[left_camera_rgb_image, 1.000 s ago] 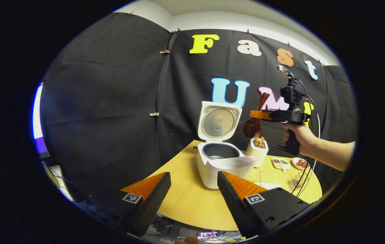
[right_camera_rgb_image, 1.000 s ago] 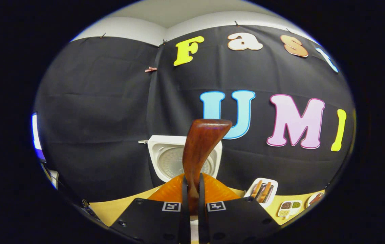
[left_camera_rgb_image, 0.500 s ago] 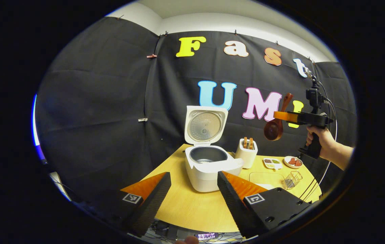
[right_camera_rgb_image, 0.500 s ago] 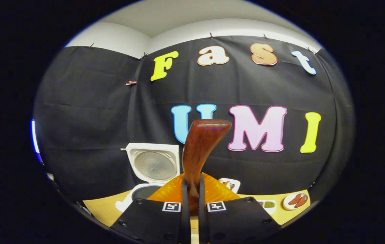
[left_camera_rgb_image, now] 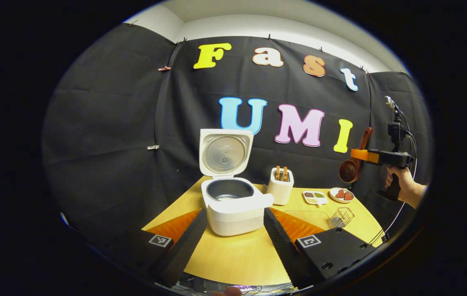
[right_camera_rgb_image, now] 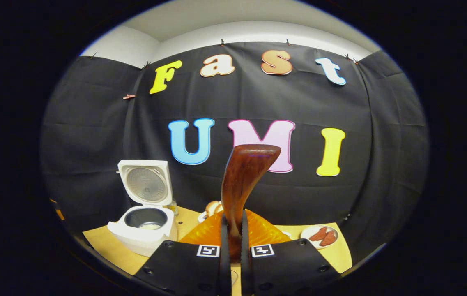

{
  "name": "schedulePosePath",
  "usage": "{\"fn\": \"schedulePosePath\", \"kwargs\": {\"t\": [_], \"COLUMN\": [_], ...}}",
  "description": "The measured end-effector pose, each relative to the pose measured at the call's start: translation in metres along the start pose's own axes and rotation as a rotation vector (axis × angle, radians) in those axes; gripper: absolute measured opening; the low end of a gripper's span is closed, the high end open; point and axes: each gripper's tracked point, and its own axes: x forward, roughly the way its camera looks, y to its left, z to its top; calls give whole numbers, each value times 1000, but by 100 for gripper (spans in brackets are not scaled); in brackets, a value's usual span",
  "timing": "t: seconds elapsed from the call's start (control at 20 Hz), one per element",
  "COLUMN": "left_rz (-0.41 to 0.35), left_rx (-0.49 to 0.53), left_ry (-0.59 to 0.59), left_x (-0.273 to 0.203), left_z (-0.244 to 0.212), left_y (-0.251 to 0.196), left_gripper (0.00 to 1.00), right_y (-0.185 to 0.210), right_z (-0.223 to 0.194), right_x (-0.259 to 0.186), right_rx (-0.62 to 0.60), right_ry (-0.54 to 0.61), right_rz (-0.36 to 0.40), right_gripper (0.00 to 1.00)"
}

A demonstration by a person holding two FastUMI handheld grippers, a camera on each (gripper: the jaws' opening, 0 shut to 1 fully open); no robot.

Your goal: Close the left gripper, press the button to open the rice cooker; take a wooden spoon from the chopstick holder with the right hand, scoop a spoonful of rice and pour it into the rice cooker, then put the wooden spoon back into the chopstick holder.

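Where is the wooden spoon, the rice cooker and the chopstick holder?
wooden spoon (left_camera_rgb_image: 348, 170), left gripper view, on its round bowl.
rice cooker (left_camera_rgb_image: 233, 213), left gripper view, on its white front wall.
chopstick holder (left_camera_rgb_image: 280, 191), left gripper view, on its white side.

- A staged recording booth, not a real kitchen: black cloth wall (left_camera_rgb_image: 106, 123) is pinned up behind.
- A round wooden table (left_camera_rgb_image: 233, 255) bears kitchen props: rice cooker (left_camera_rgb_image: 233, 201), chopstick holder (left_camera_rgb_image: 280, 190), small dishes (left_camera_rgb_image: 315, 197).
- Cables (left_camera_rgb_image: 389, 224) trail off the table edge.
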Motion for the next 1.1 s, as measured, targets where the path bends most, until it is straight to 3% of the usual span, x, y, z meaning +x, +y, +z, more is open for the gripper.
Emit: {"fn": "schedulePosePath", "kwargs": {"t": [0.45, 0.9, 1.1], "left_rz": [-35, 31, 48], "left_rx": [21, 55, 52], "left_ry": [20, 52, 57], "left_x": [16, 12, 18], "left_z": [4, 6, 9], "left_y": [-36, -29, -31], "left_gripper": [95, 95, 95], "right_y": [-90, -129, -139], "right_z": [-94, -207, -236], "right_x": [-15, 17, 30], "right_rx": [61, 249, 309], "right_ry": [141, 319, 371], "right_rz": [-112, -178, -205], "right_gripper": [13, 14, 14]}}
